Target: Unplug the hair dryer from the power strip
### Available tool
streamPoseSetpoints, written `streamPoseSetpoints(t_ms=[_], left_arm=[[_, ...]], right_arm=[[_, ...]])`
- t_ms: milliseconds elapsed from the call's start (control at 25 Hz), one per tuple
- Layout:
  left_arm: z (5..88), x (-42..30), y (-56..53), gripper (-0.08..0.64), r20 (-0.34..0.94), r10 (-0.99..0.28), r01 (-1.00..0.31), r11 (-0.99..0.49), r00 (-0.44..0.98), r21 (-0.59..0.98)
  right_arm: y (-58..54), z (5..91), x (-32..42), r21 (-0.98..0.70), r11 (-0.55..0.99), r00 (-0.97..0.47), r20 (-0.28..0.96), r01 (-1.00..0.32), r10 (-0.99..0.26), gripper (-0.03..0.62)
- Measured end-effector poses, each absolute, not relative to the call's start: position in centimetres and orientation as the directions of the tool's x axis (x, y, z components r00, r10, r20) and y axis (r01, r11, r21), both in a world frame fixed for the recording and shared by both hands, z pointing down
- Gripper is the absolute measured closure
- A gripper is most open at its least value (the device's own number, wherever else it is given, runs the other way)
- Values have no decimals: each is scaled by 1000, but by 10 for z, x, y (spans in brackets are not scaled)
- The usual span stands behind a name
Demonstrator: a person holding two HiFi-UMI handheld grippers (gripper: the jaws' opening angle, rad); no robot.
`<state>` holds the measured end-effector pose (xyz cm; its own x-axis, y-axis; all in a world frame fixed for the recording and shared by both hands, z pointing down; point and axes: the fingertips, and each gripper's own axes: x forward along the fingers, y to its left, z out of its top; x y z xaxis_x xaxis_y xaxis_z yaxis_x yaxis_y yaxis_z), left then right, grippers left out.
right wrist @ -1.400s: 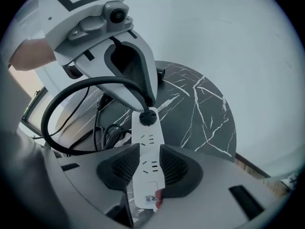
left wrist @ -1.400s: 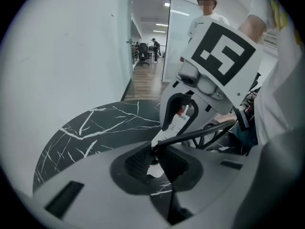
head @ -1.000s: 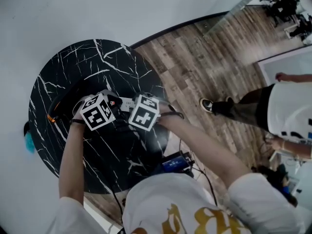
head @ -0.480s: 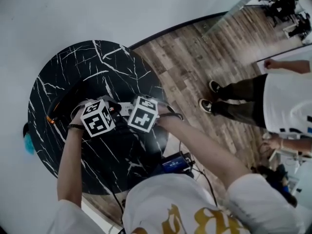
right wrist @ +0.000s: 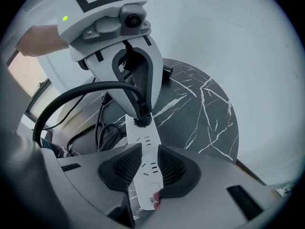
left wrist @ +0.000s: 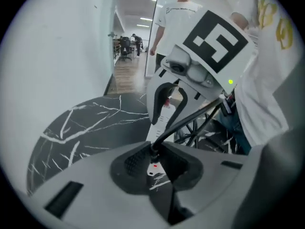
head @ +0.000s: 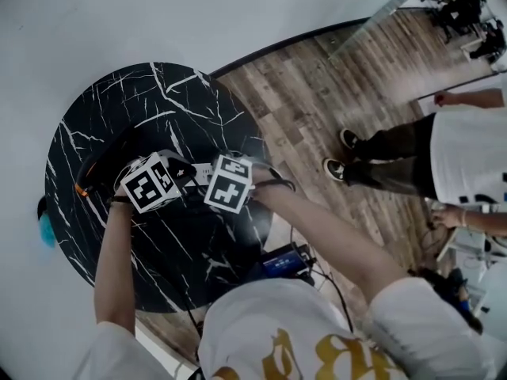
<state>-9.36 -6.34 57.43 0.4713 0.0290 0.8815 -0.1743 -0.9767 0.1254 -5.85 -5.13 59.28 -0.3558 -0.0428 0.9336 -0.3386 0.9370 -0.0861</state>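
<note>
Item 1. Round black marble-pattern table top [head: 182, 101] with white veins, standing on a wood-plank floor [head: 317, 109].

Item 2. Long white plastic power strip [right wrist: 143, 142]. It lay flat near the middle of the table top, running from one gripper to the other.

Item 3. Black plug [right wrist: 141, 120]. It sat on the face of the power strip at the end away from the right gripper and looked seated in its socket. A thick black cable [right wrist: 81, 92] arched away from it.

Item 4. Black hair dryer with orange trim [head: 101, 166]. It lay on the left part of the table top, just beyond the left gripper, and was too dark for further detail.

Item 5. Left gripper [left wrist: 159, 162], pointed steeply down. Its jaws were clenched on the black plug, and the cable rose out from between the pads.

Item 6. Right gripper [right wrist: 147, 168], pointed steeply down. Its jaws had just been closing with the power strip between them. The pads pressed on both long edges of the strip, at the end bearing a small red mark.

Item 7. Sundries.
- Teal object [head: 47, 229], partly hidden at the table's left edge.
- Blue box [head: 281, 264] with leads, near the table's lower edge.
- Bystander [head: 467, 165] in a white shirt and dark trousers, standing on the floor well apart.
</note>
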Motion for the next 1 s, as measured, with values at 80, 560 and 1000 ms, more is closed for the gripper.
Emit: streamPoseSetpoints(t_ms=[80, 560, 1000], left_arm=[[573, -94, -60, 509, 910, -1, -124, -991, 416, 56], [567, -95, -58, 509, 904, 2, -175, -981, 427, 85], [545, -86, -66, 520, 866, -46, -207, -976, 497, 67]], right_arm=[[-53, 592, -58, -89, 936, -358, 933, -340, -41, 483], [-51, 592, -63, -101, 935, -378, 925, -339, -37, 485], [-54, 592, -61, -93, 934, -377, 925, -344, -47, 485]])
